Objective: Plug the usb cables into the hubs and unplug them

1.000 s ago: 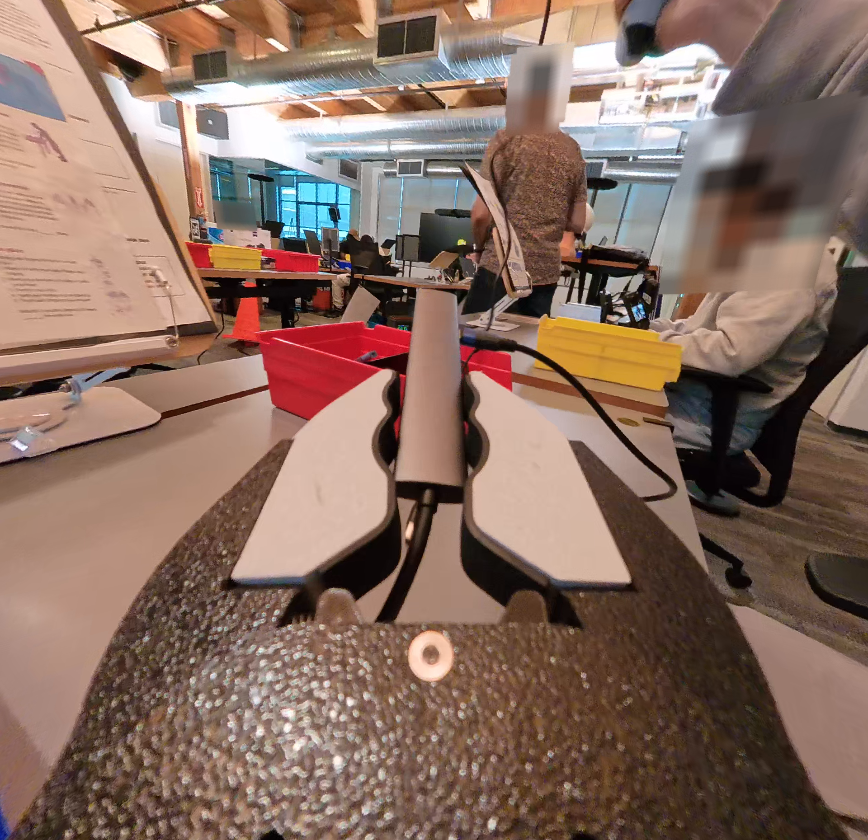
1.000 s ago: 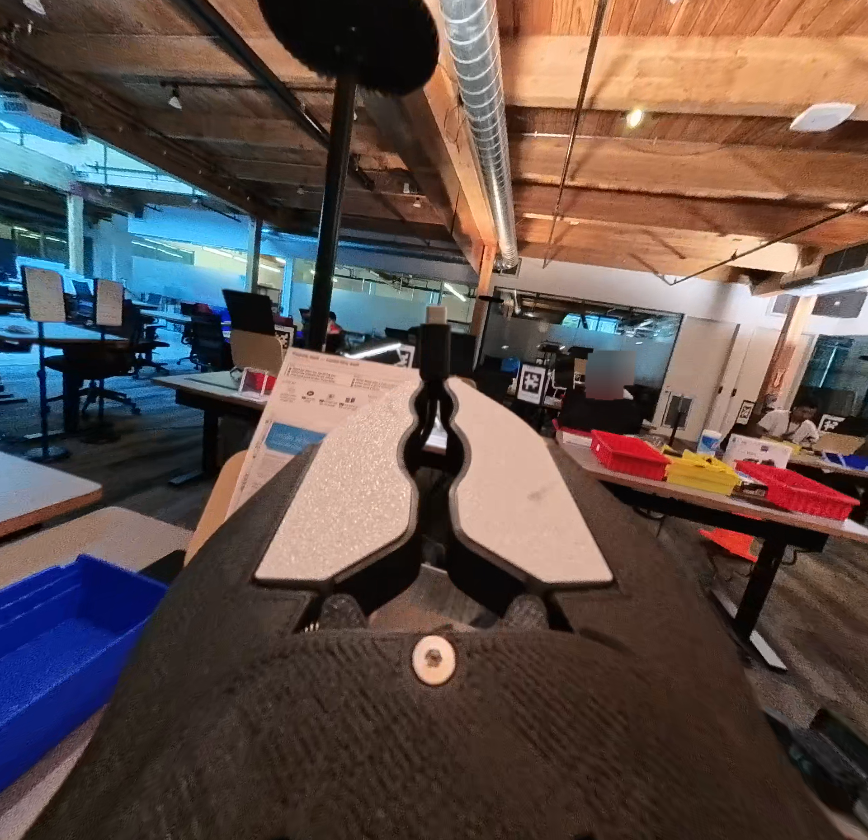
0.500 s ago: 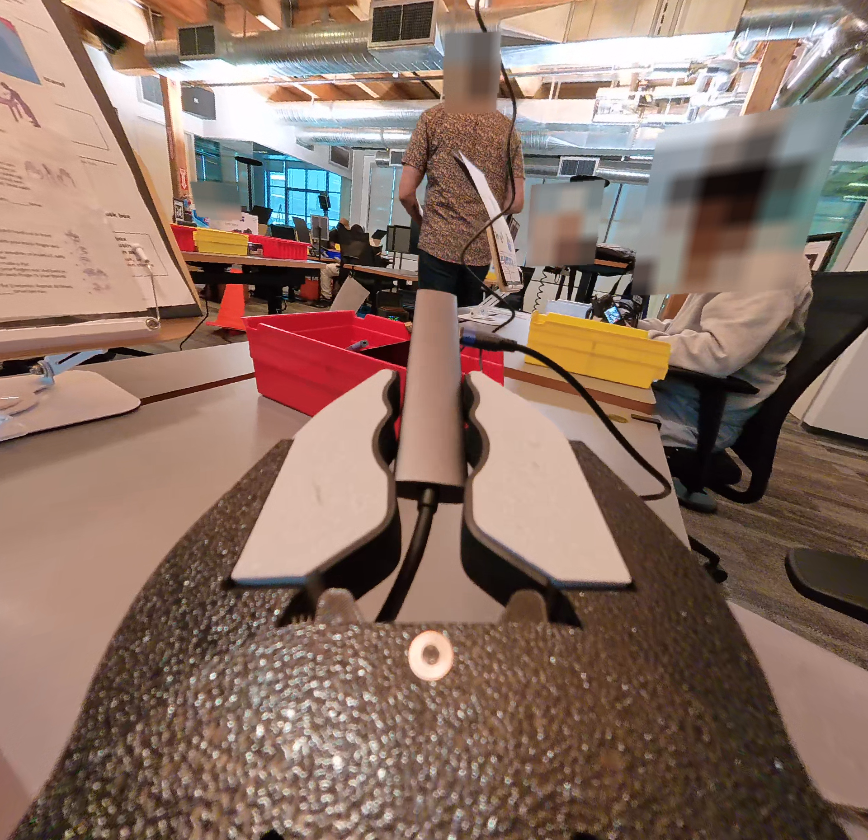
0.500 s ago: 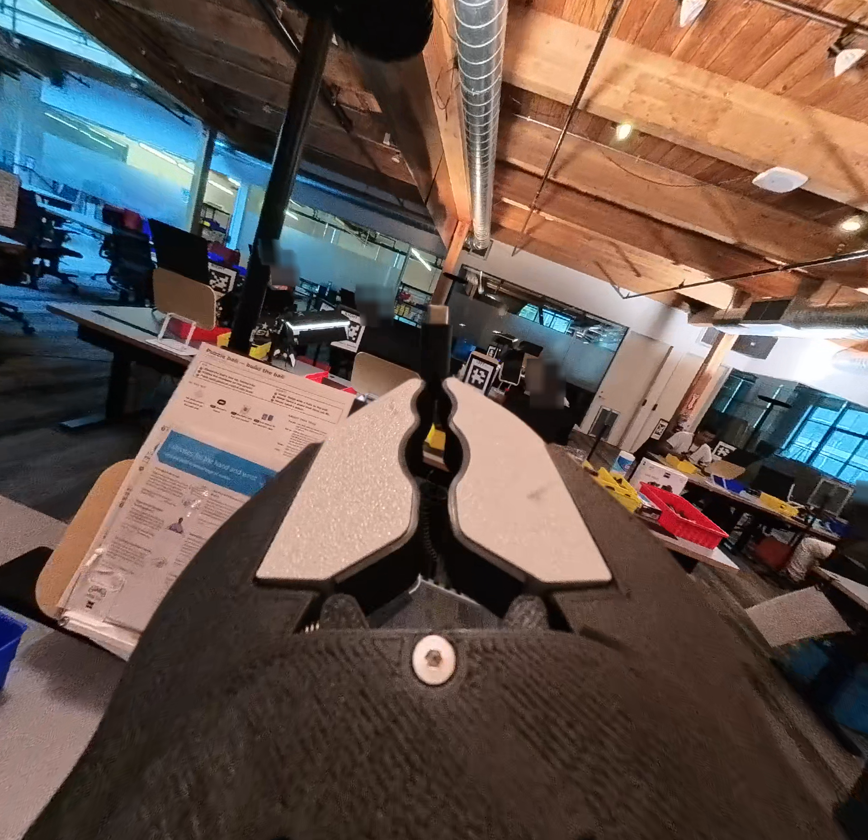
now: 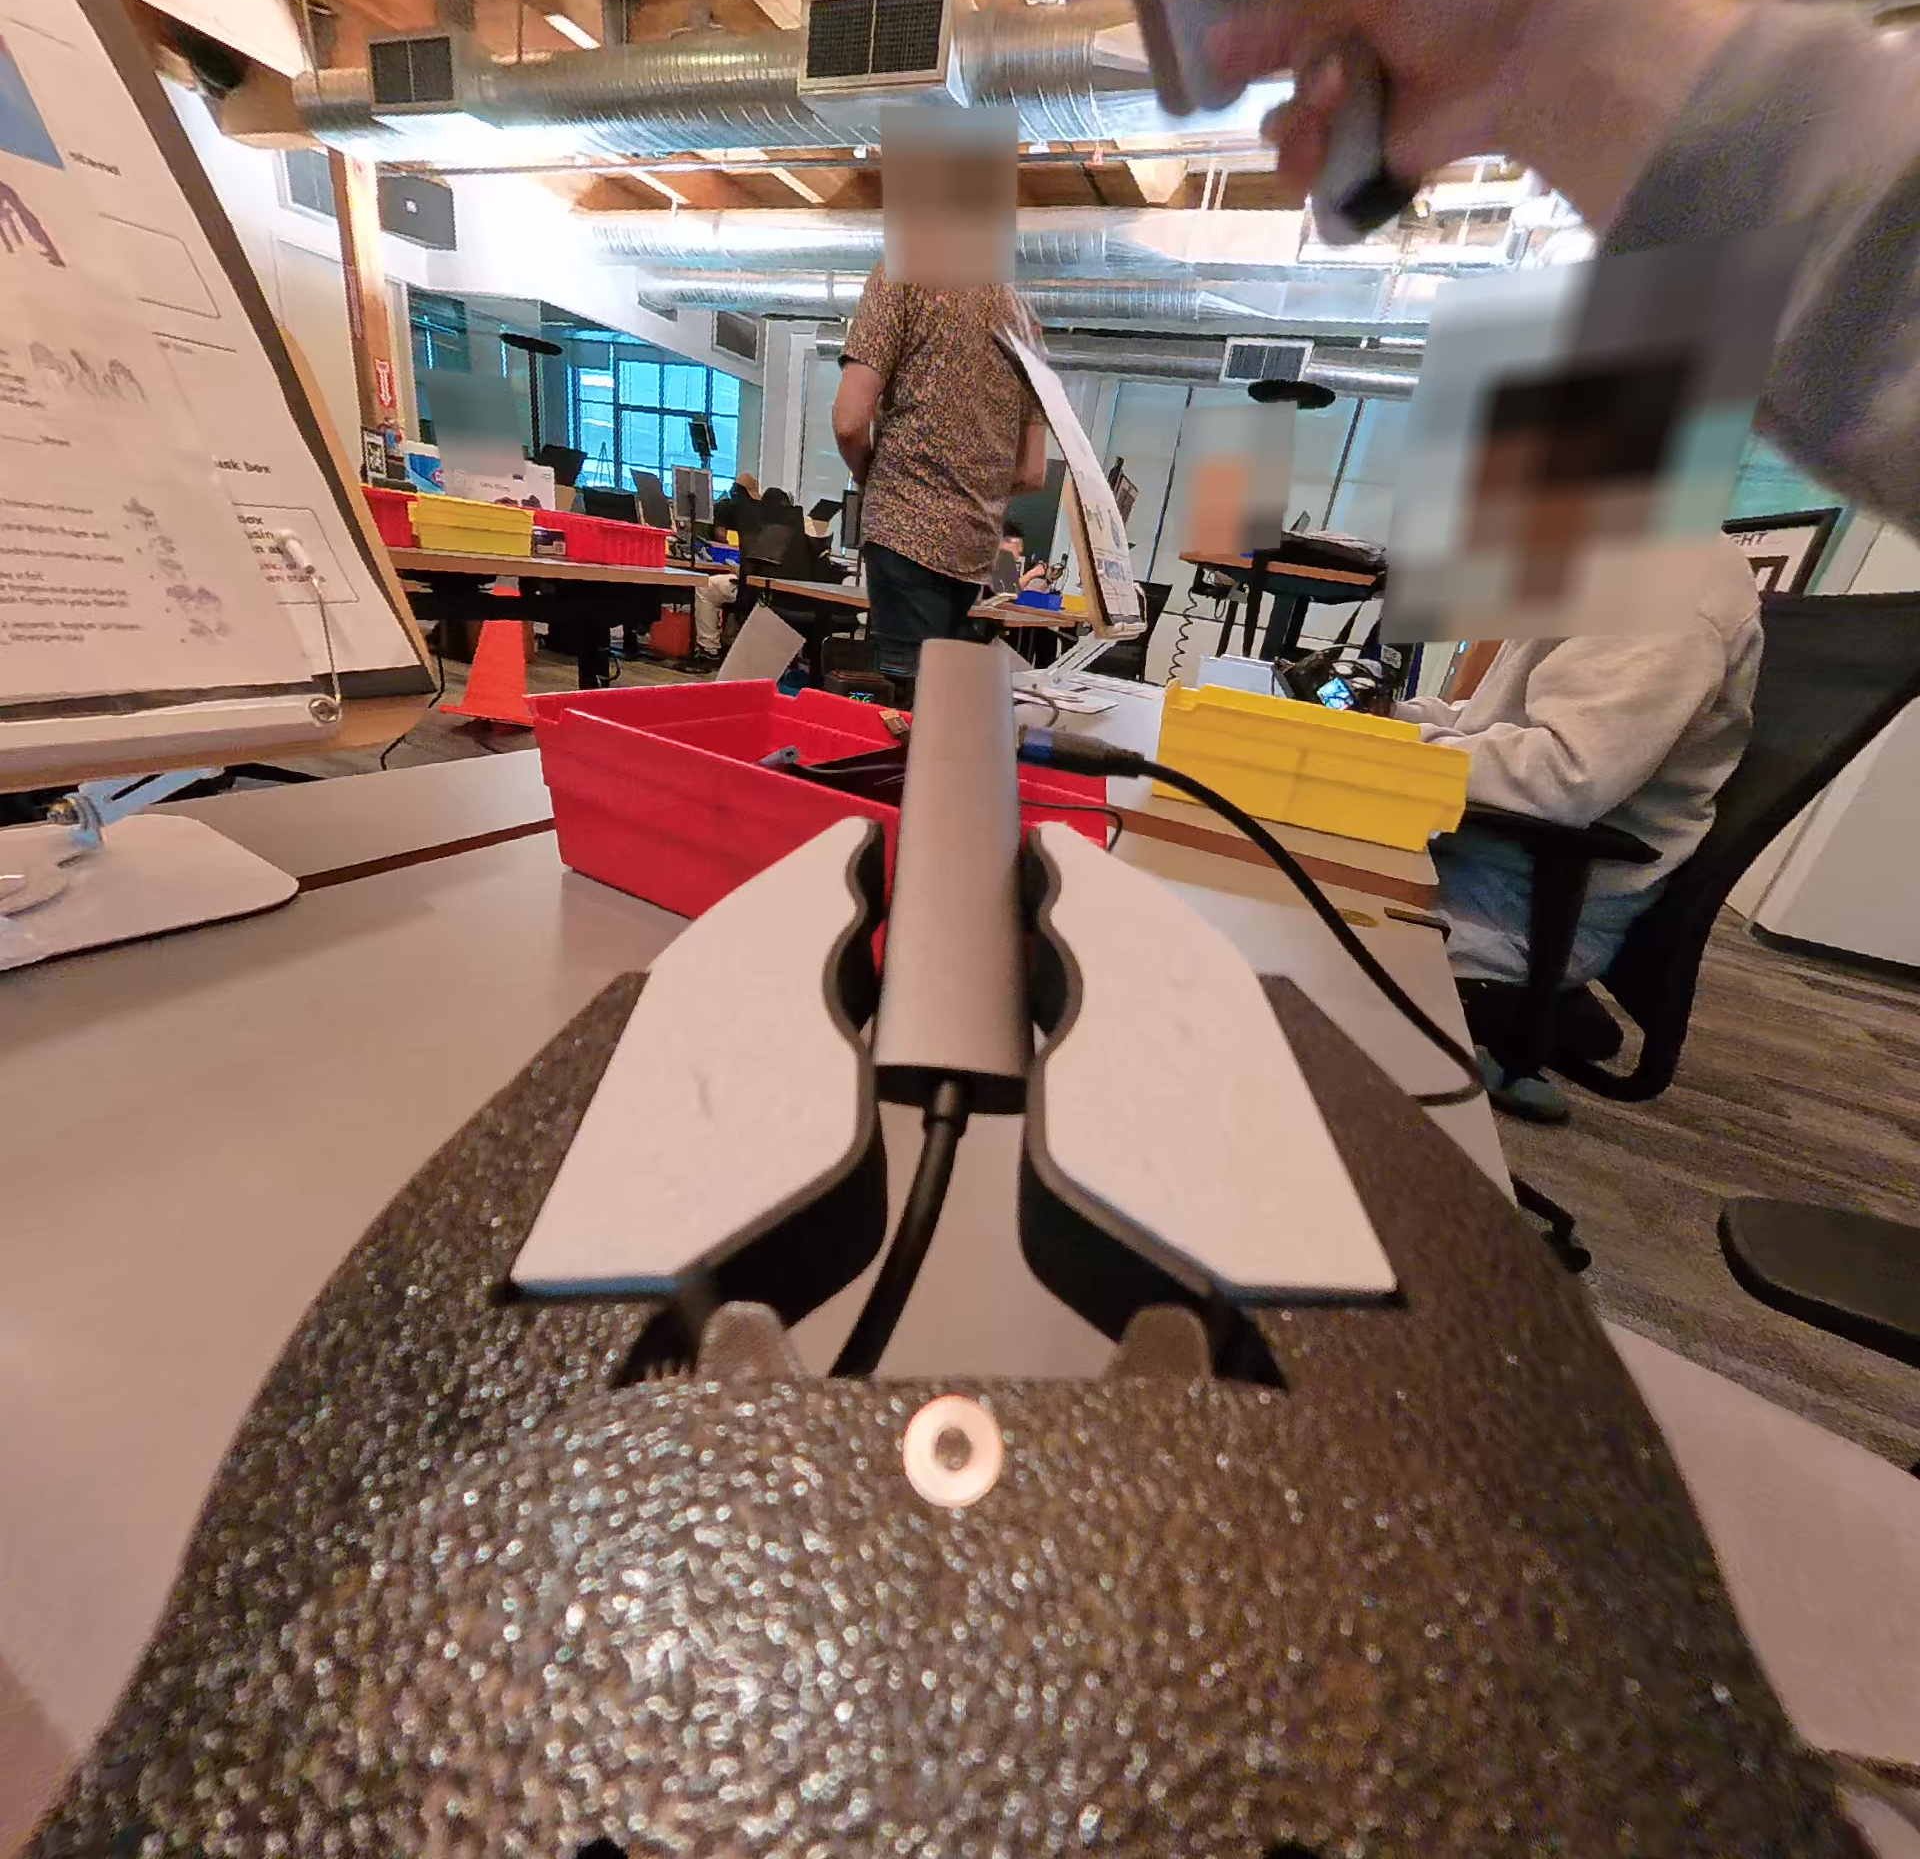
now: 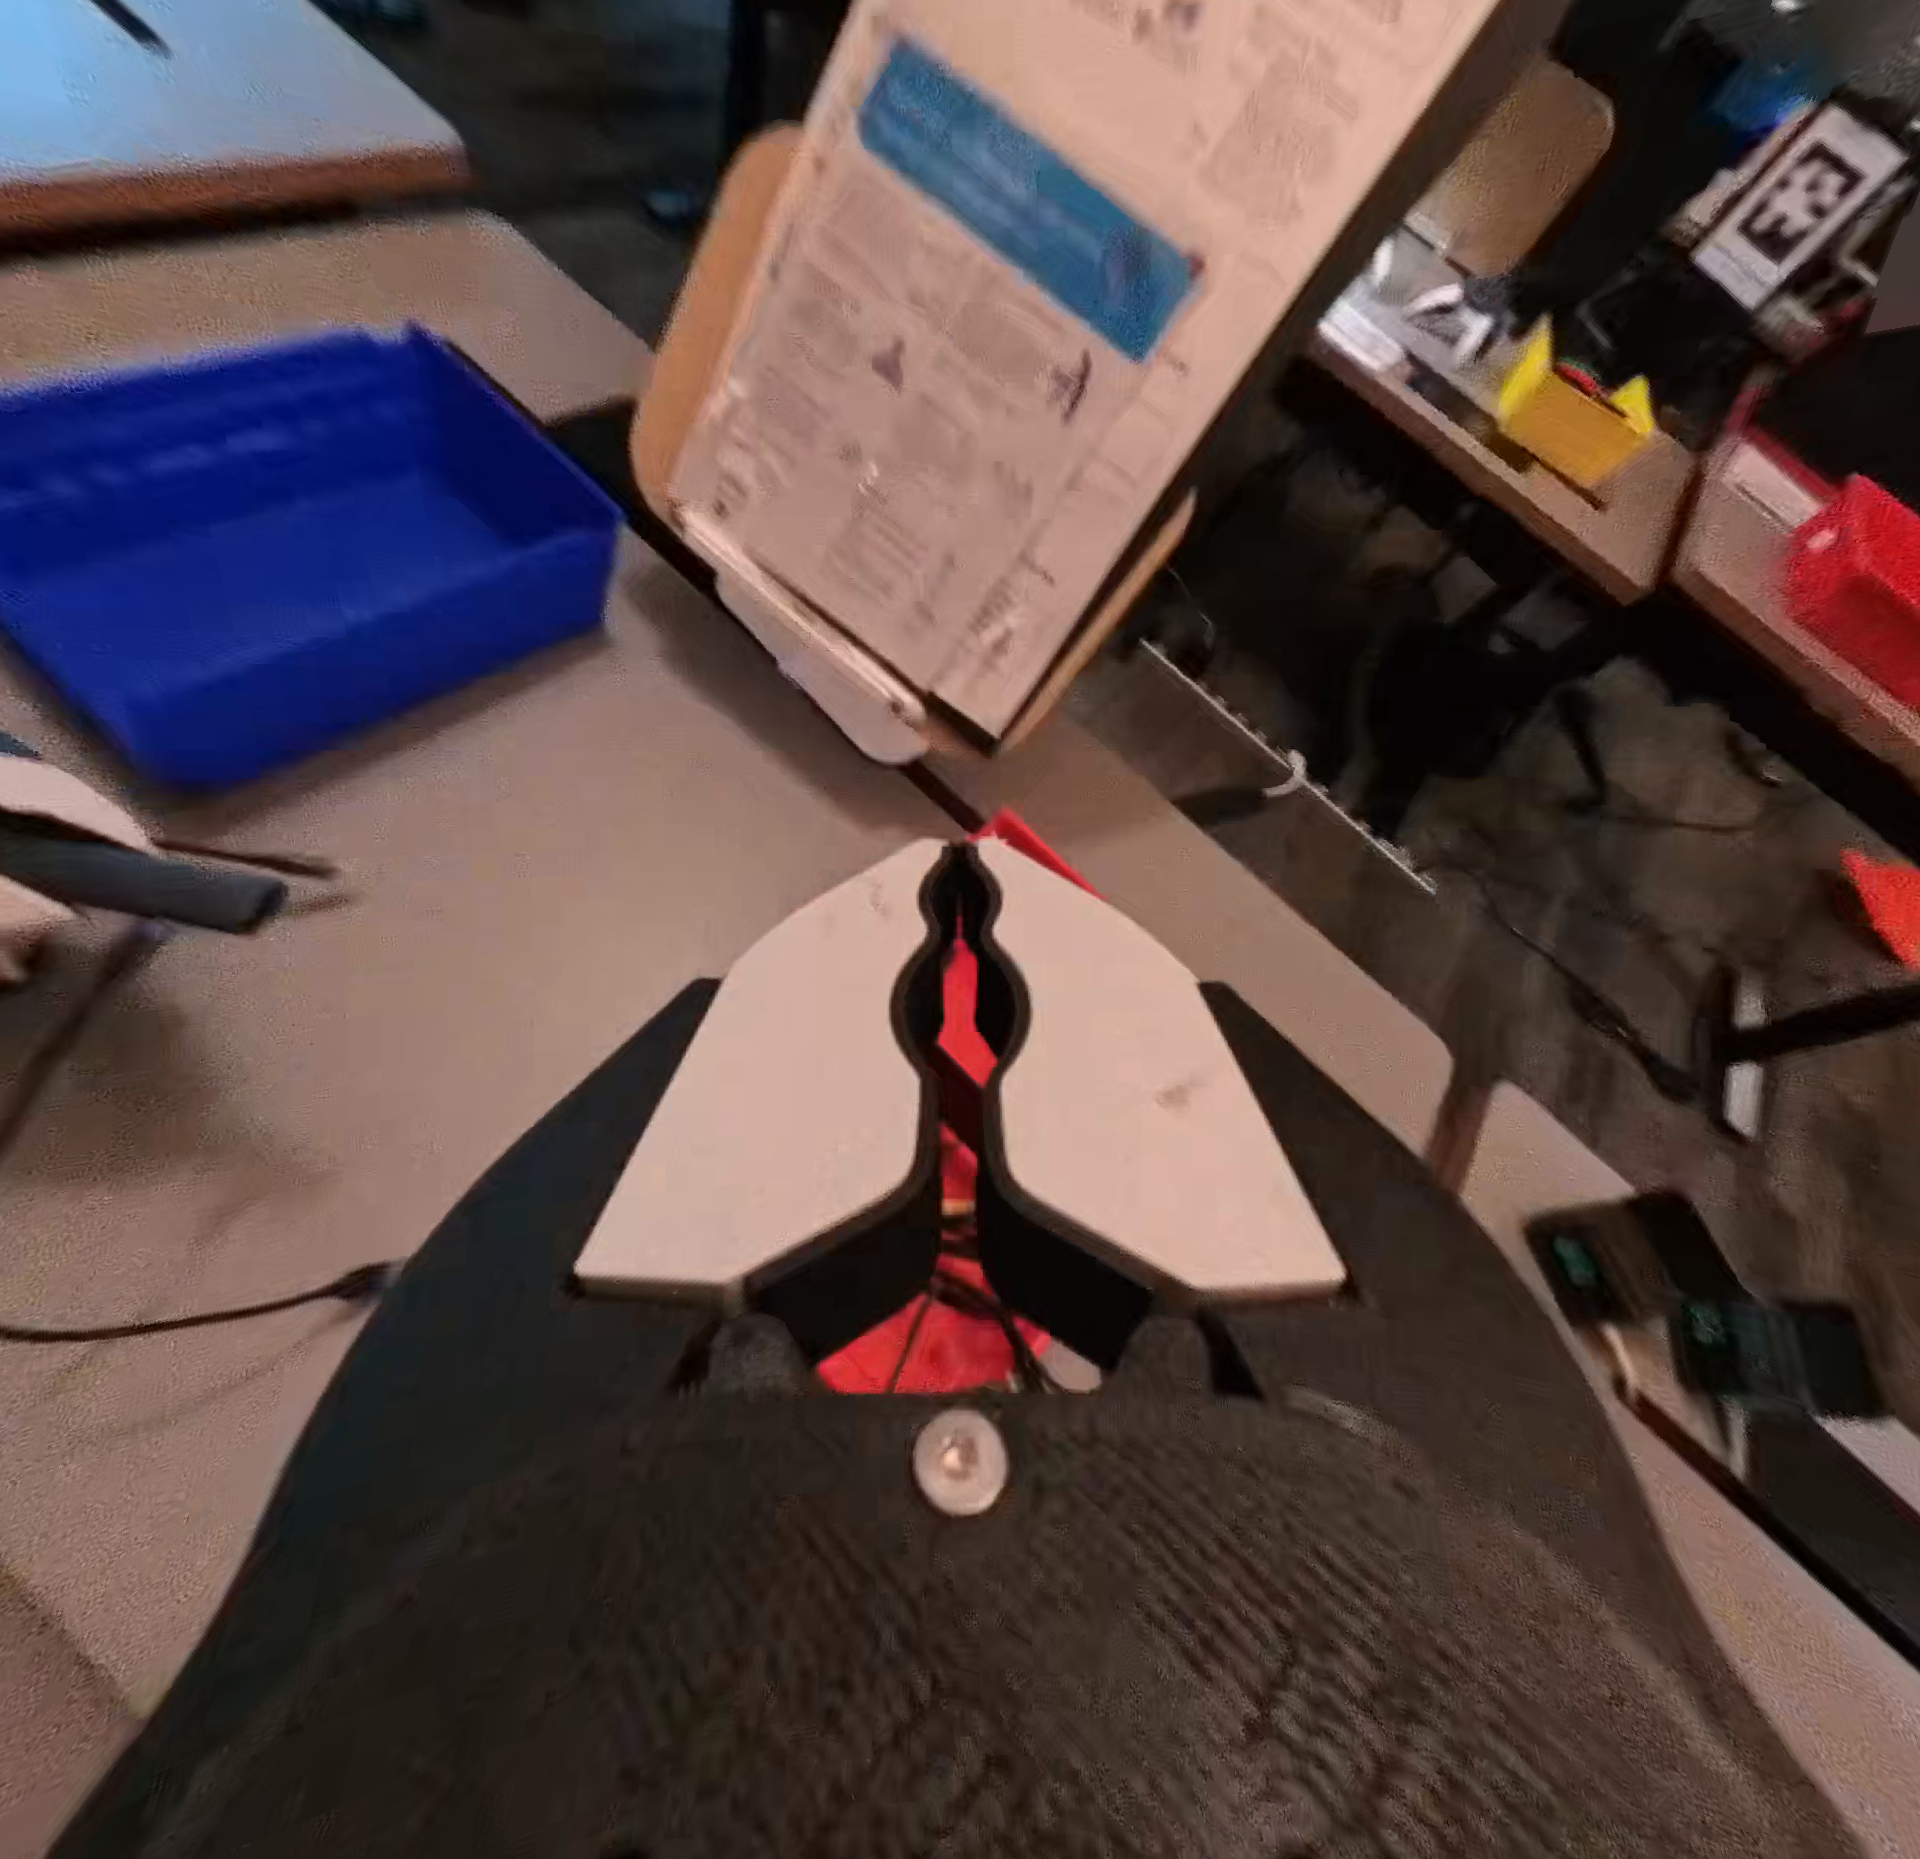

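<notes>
**Left gripper clamping the hub, right gripper closed and empty above the red bin**

A grey table (image 5: 260,1061) is carrying everything here. On it, a red bin (image 5: 686,770) is sitting just beyond the left gripper, and a yellow bin (image 5: 1309,770) is lying to its right on the neighbouring table. A blue bin (image 6: 281,542) is resting on the table in the right wrist view, with a board of printed sheets (image 6: 966,355) leaning on a stand beside it.

The left gripper (image 5: 954,936) is squeezing its fingers against both sides of a grey hub (image 5: 956,853), which is pointing straight forward, raised above the table. The hub's own black lead (image 5: 914,1227) is trailing back between the fingers. A black cable (image 5: 1299,884) is sitting plugged into the hub's right side near the far end, drooping down toward the table edge.

The right gripper (image 6: 961,859) is pointing down over the red bin's (image 6: 935,1342) interior, its fingertips touching and nothing showing between them; this view is blurred. In the left wrist view, a blurred hand (image 5: 1434,74) is showing at the upper right.
</notes>
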